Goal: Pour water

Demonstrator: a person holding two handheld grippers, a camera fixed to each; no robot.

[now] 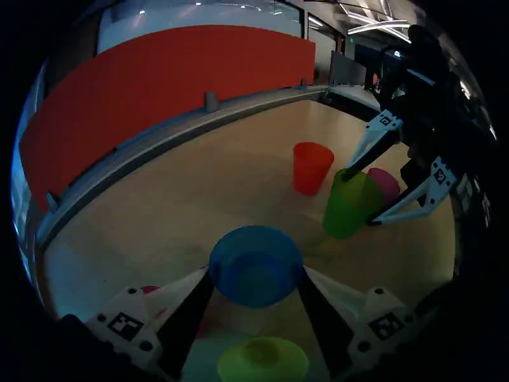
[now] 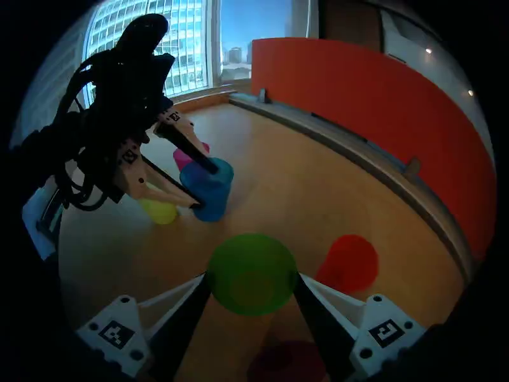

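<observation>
Fingers of the left gripper [image 1: 256, 272] close on a blue cup [image 1: 256, 254]; those of the right gripper [image 2: 251, 277] close on a green cup [image 2: 252, 264].

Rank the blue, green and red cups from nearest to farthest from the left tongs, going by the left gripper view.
1. Blue cup: between the left tongs.
2. Green cup: ahead, on the view's right.
3. Red cup: farther back, left of the green one.

No legible text, labels, numbers or signs.
</observation>
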